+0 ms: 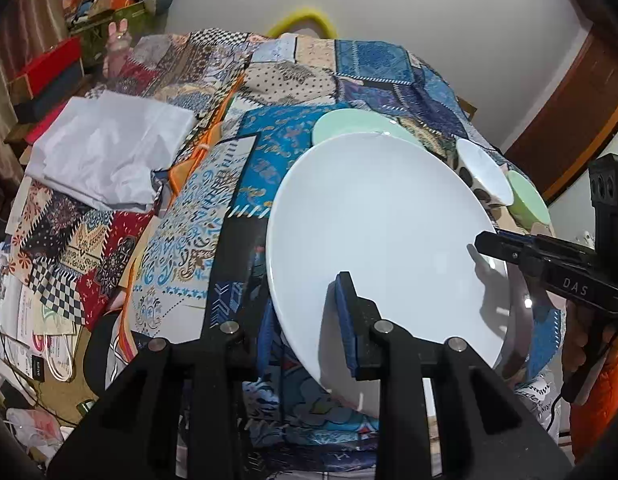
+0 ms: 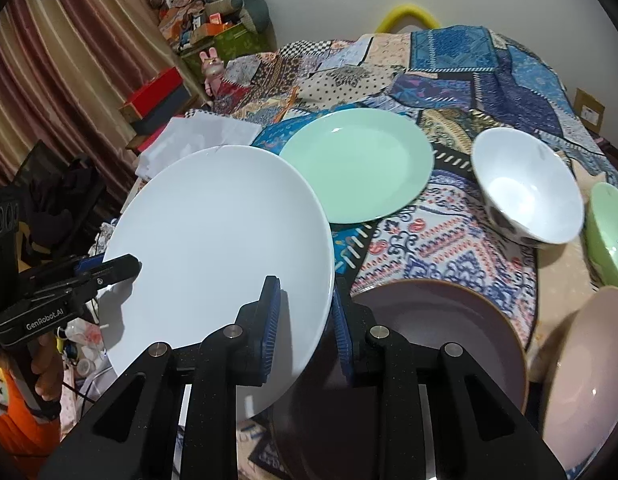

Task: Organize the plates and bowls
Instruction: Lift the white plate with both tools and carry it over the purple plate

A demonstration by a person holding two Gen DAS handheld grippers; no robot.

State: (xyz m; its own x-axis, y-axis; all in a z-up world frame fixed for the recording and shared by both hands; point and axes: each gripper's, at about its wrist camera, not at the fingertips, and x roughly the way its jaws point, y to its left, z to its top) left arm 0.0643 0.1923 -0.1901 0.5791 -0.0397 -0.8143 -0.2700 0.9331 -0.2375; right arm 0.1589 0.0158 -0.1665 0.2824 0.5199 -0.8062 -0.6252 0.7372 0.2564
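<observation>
White plate [image 2: 217, 236]: clamped at opposite rims, tilted, clear of the patchwork cloth [image 2: 449, 236]. Left gripper [image 1: 305, 320] pinched on the rim at 6 o'clock of the left wrist view, one pad on the upper face; right gripper [image 2: 303, 320] likewise nipped narrow on the rim at 6 o'clock of its own view. No other item held.

Green plate [image 2: 357, 164]: flat on the cloth at 12 o'clock from the right gripper, just beyond the white plate.

White bowl [image 2: 529, 184]: at 2 o'clock, leaning, patterned outside. Green bowl [image 2: 609, 236]: at 3 o'clock, just beside it.

Mauve plate [image 2: 441, 340]: at 4 o'clock, directly beneath the right gripper. Pink bowl [image 2: 585, 380]: at 4 o'clock, frame edge.

Status, as judged: sorting at an early stage. Plates not stacked, bowls not nested, all three bowls apart. White plate in transit, destination undecided; mauve plate or green plate both plausible bases. Bowls yet to be handled.
</observation>
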